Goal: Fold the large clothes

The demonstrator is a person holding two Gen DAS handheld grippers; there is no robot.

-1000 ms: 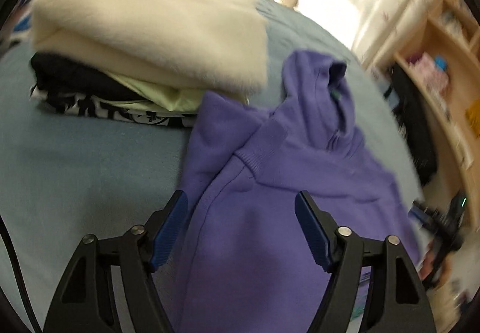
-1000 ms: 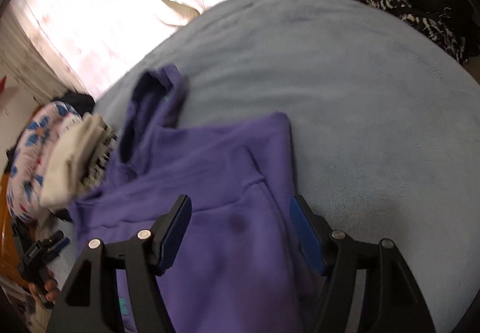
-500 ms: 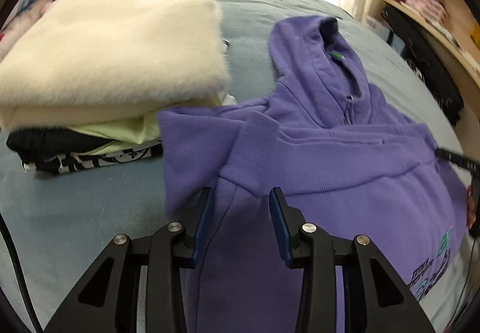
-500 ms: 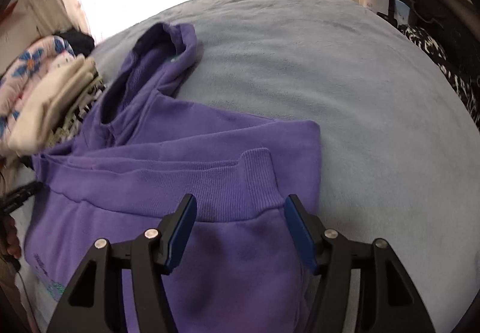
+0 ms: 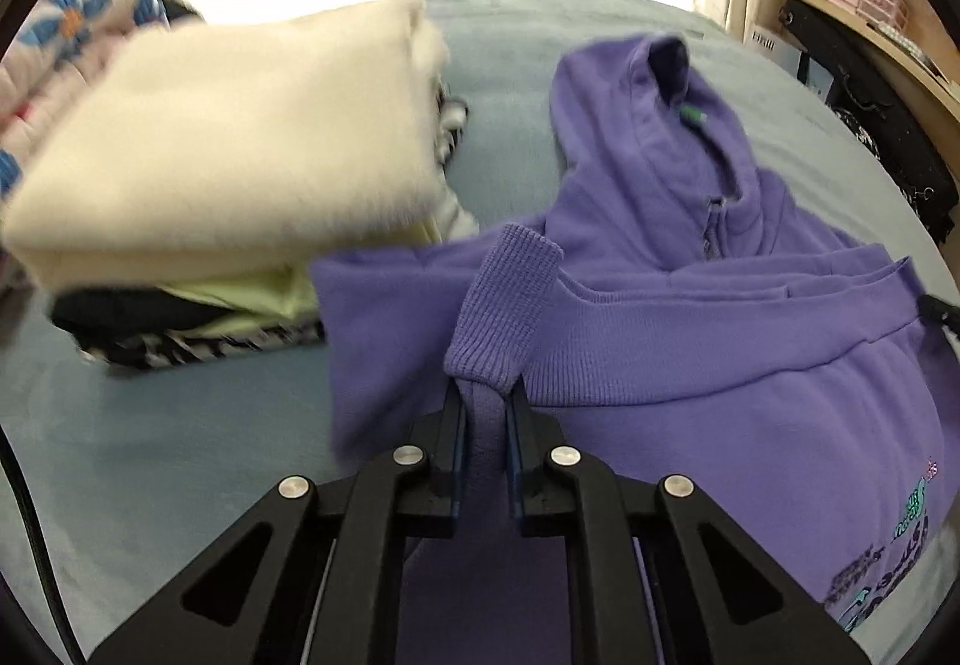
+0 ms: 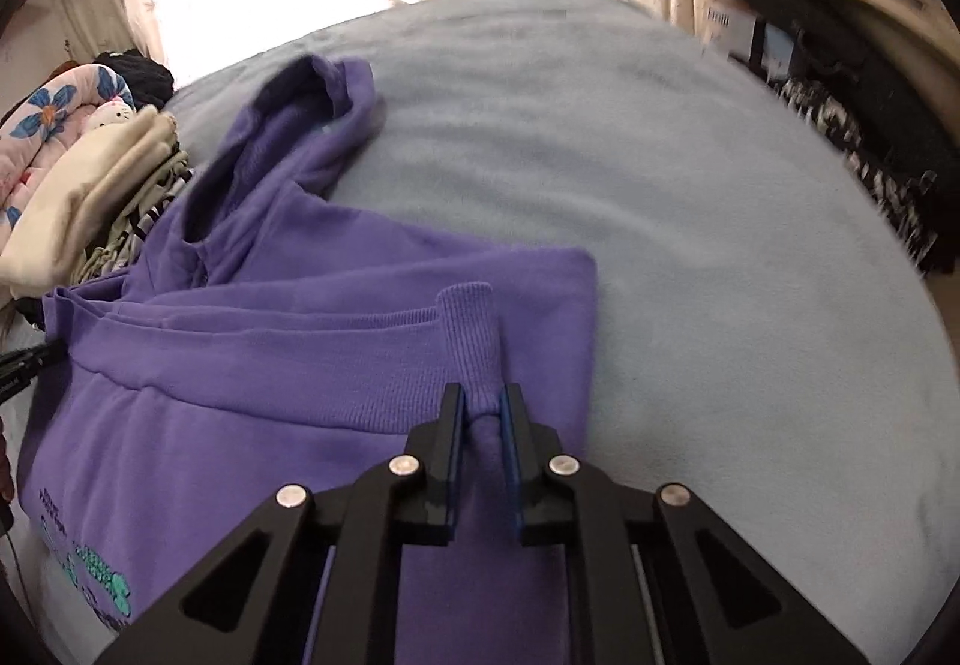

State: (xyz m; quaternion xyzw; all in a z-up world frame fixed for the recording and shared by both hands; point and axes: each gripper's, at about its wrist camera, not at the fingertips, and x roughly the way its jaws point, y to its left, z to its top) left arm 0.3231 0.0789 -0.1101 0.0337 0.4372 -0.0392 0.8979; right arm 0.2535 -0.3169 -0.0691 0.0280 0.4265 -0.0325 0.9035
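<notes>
A purple hoodie (image 5: 690,341) lies spread on the bed, hood (image 5: 660,125) pointing away from me. Its ribbed hem is folded up across the body. My left gripper (image 5: 485,395) is shut on a pinched ridge of that ribbed hem (image 5: 504,299) near the garment's left edge. In the right wrist view the same hoodie (image 6: 270,353) fills the lower left. The right gripper (image 6: 480,395) has its jaws closing, with the ribbed hem (image 6: 471,329) pressed between the pads near the right edge.
A stack of folded clothes topped by a cream sweater (image 5: 228,149) sits just left of the hoodie. The grey-blue blanket (image 6: 690,197) stretches bare to the right. Wooden shelves (image 5: 870,5) and dark bags (image 6: 870,173) line the right side. Curtains hang behind.
Both grippers went from wide open above the hoodie to clamped on its ribbed hem, which now stands up in a pinched ridge. Both views rolled towards level.
</notes>
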